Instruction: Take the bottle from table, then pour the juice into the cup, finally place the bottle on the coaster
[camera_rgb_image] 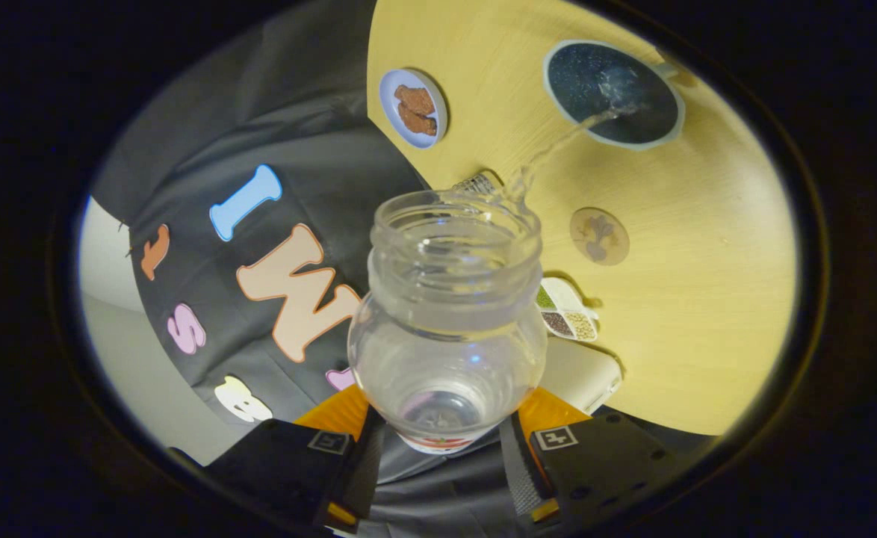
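Observation:
My gripper [442,441] is shut on a clear glass bottle [450,329], held between the fingers near its base and tilted so its open mouth points toward the table. A thin clear stream [550,149] runs from the bottle's lip into the dark-lined cup with a pale blue rim [614,93], which stands on the yellow wooden table [707,261] beyond the bottle. Splashing shows inside the cup. A round brown coaster [599,236] with a pale plant pattern lies on the table between the bottle's mouth and the cup.
A small pale blue plate [413,108] holding brown food pieces sits near the table's edge. A white divided dish [567,314] with grains and a white object [584,377] lie close beside the bottle. The black cloth wall hangs beyond the table's edge.

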`<act>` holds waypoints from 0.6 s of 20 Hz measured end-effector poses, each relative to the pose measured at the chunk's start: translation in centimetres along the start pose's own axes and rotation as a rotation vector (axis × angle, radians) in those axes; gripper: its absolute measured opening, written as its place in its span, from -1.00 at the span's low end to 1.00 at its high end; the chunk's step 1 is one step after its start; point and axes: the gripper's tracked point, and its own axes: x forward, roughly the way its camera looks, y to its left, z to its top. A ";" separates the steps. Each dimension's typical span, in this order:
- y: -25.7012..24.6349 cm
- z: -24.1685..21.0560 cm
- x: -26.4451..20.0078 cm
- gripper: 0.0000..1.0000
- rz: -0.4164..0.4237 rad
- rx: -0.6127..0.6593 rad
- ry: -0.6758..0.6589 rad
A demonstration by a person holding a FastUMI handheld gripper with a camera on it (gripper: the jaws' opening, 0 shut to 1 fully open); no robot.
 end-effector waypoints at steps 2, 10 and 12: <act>0.2 0.1 0.2 0.48 0.000 0.006 0.001; 0.7 -0.1 0.3 0.48 -0.008 0.061 0.014; 0.8 -0.2 0.4 0.48 -0.008 0.073 0.018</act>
